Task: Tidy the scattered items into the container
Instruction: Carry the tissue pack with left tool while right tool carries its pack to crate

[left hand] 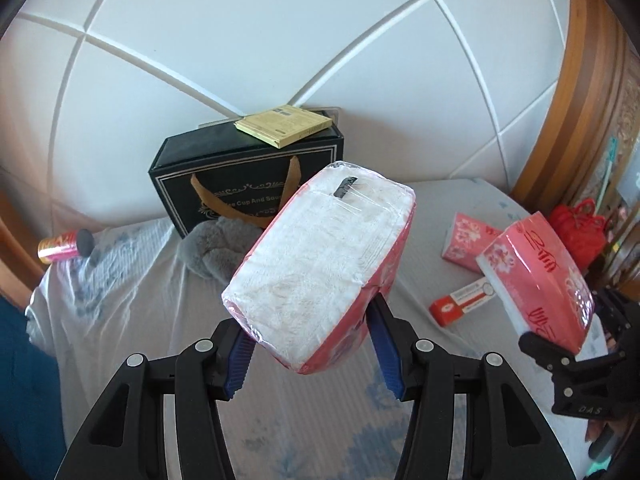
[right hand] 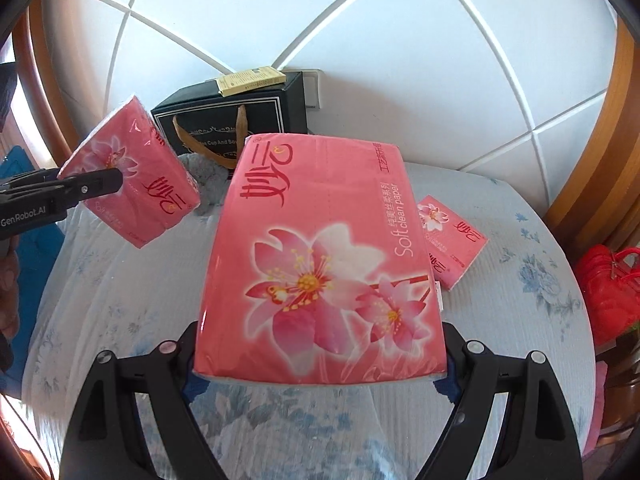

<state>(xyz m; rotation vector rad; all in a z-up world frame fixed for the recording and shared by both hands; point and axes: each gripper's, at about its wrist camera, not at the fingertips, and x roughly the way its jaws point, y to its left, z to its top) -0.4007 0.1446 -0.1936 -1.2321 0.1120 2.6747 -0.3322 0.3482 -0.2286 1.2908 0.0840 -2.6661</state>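
Observation:
My left gripper [left hand: 312, 354] is shut on a pink tissue pack [left hand: 320, 264], held tilted above the bed with its white side facing the camera; it also shows in the right wrist view [right hand: 132, 176]. My right gripper [right hand: 320, 360] is shut on a second pink tissue pack [right hand: 324, 256], held flat above the bed; it also shows in the left wrist view [left hand: 540, 280]. A black gift box [left hand: 240, 172] with brown handles stands closed against the headboard, also in the right wrist view [right hand: 236, 120]. A third tissue pack [right hand: 448, 240] lies on the bed.
A yellow booklet [left hand: 284, 124] lies on the black box. A grey plush item [left hand: 216, 248] sits in front of the box. A small red carton [left hand: 464, 300], a can [left hand: 64, 246] at the left and a red bag [right hand: 612, 280] at the right are around the bed [right hand: 120, 300].

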